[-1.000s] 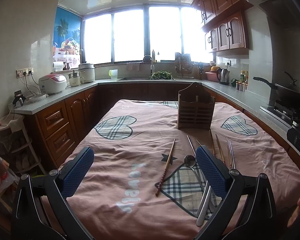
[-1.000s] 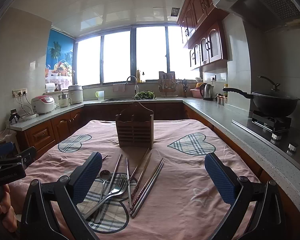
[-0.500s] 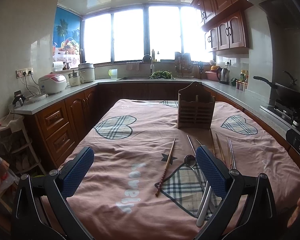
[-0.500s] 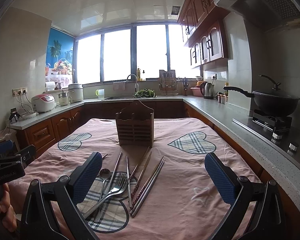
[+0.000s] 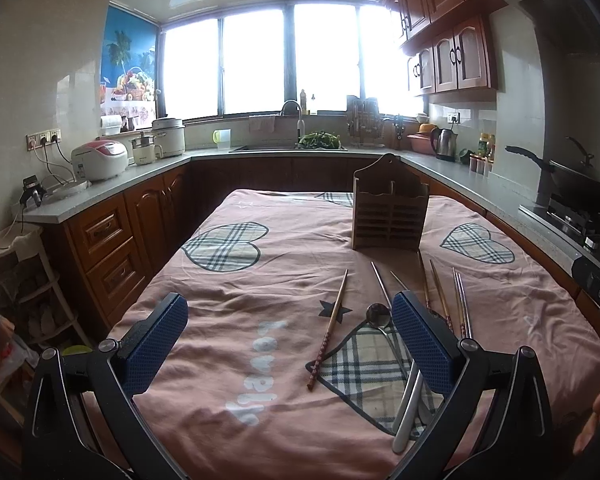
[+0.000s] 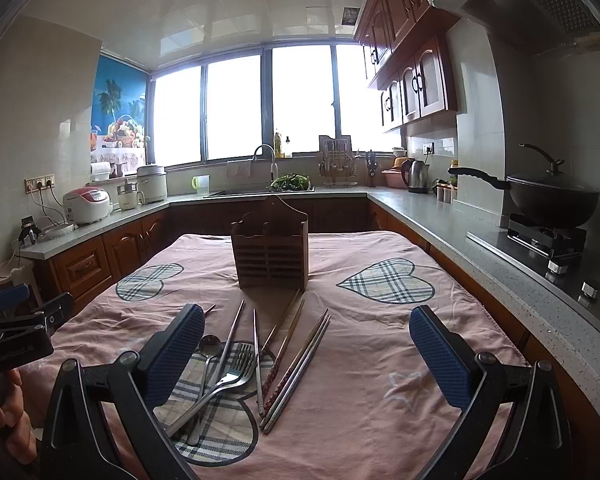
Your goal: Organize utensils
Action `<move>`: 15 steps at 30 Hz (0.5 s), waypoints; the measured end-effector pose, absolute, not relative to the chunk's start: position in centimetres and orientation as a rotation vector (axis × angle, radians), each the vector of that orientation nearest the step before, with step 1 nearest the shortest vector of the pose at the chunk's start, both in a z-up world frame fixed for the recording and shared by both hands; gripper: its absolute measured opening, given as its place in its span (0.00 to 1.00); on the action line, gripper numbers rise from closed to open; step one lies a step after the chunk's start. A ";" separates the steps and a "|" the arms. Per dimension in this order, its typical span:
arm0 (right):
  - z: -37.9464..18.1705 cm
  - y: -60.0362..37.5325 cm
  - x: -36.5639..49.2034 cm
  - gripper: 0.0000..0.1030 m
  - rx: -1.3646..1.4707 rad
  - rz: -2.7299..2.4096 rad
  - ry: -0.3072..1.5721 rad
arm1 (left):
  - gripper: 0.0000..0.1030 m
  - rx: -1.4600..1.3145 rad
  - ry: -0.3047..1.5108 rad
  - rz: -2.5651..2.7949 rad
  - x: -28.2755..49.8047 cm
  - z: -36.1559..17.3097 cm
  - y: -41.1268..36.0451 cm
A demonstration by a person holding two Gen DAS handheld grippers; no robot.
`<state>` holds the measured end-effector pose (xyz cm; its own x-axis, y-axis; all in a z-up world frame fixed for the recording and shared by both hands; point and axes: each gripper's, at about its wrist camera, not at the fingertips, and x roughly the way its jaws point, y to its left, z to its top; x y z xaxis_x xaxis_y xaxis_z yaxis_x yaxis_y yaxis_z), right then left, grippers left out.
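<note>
My left tool (image 5: 288,344) hangs wide apart and empty above the pink cloth (image 5: 260,280) on the tabletop; my right tool (image 6: 306,354) is spread just as wide, gripping nothing. From the right wrist view, the wooden utensil holder (image 6: 271,254) stands upright at twelve o'clock. Between it and me lie the utensils: a spoon (image 6: 209,346) and fork (image 6: 236,364) at about ten o'clock by my left pad, with chopsticks (image 6: 296,368) fanned out just right of them. One wooden chopstick (image 5: 330,326) lies apart in the left wrist view.
</note>
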<state>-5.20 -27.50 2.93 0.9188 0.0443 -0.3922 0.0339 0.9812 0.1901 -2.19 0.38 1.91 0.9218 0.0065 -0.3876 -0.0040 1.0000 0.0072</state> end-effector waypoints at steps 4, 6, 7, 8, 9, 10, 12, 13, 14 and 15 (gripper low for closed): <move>2.5 -27.8 -4.4 1.00 0.212 0.027 0.429 | 1.00 -0.011 0.449 -0.018 -0.7 1.4 0.7; 2.2 -28.1 -3.8 1.00 0.222 0.038 0.447 | 1.00 -0.014 0.476 -0.028 0.2 1.1 0.8; 2.0 -28.2 -3.4 1.00 0.224 0.039 0.457 | 1.00 -0.016 0.492 -0.036 0.8 1.0 0.9; 1.9 -28.3 -3.0 1.00 0.227 0.043 0.468 | 1.00 -0.016 0.508 -0.044 1.4 0.8 0.9; 1.7 -28.4 -2.7 1.00 0.233 0.048 0.481 | 1.00 -0.015 0.523 -0.053 2.0 0.7 0.9; 1.5 -28.6 -2.2 1.00 0.240 0.051 0.494 | 1.00 -0.013 0.539 -0.063 2.6 0.6 0.8; 1.1 -28.9 -1.1 1.00 0.256 0.057 0.525 | 1.00 -0.009 0.572 -0.082 4.1 0.3 0.6; 0.8 -29.2 -0.4 1.00 0.268 0.065 0.543 | 1.00 -0.009 0.590 -0.091 4.8 0.1 0.5; 0.4 -29.5 0.2 0.99 0.283 0.070 0.565 | 1.00 -0.009 0.606 -0.098 5.6 -0.1 0.3; -0.1 -29.8 0.8 0.99 0.298 0.072 0.587 | 1.00 -0.009 0.623 -0.104 6.5 -0.4 0.1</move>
